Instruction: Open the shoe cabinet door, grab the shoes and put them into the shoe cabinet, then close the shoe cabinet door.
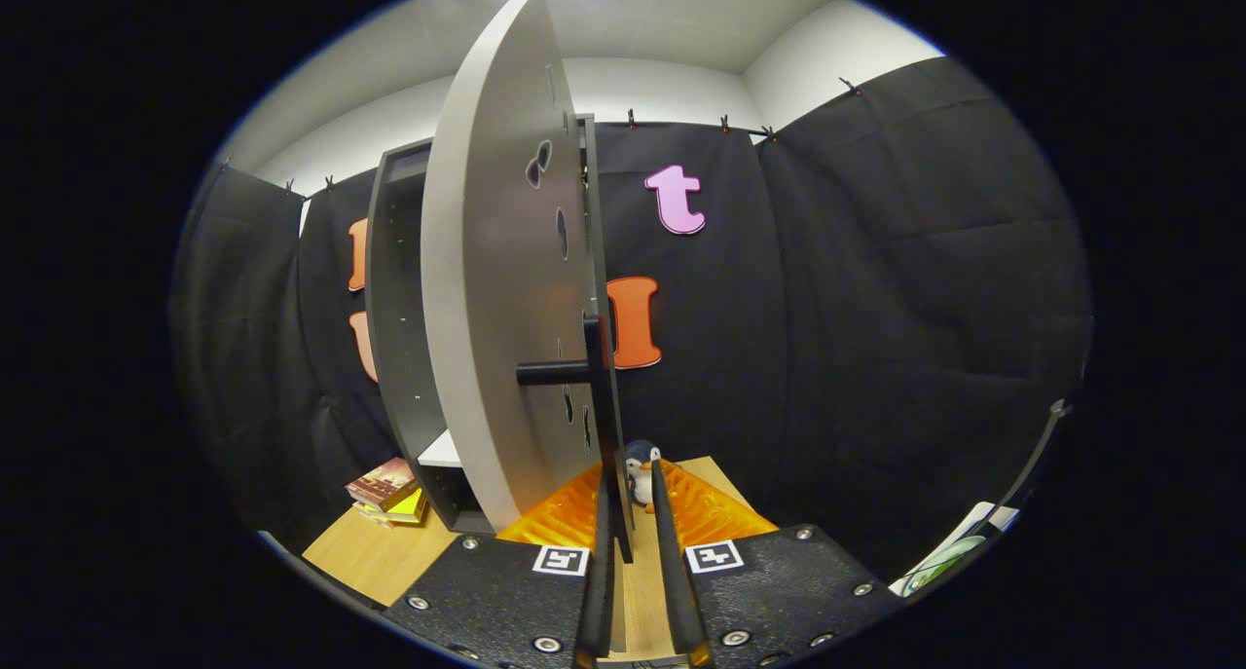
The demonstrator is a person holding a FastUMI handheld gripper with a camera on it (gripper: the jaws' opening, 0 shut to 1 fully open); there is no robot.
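Note:
The grey shoe cabinet door (496,289) is swung wide open and I see it almost edge-on, just ahead of me. Its dark bar handle (605,406) stands upright on the door's right face and runs down between my fingers. My gripper (633,474) is closed narrowly around the lower end of that handle, which lies against the left finger (596,591). Left of the door is the dark cabinet body (399,328), with a pale shelf (443,450) low inside it.
A small penguin toy (641,474) stands on an orange ribbed mat (715,513) on the wooden table (375,552), just beyond my fingertips. A stack of books (387,492) lies on the table left of the cabinet. Black cloth walls close in behind and to the right.

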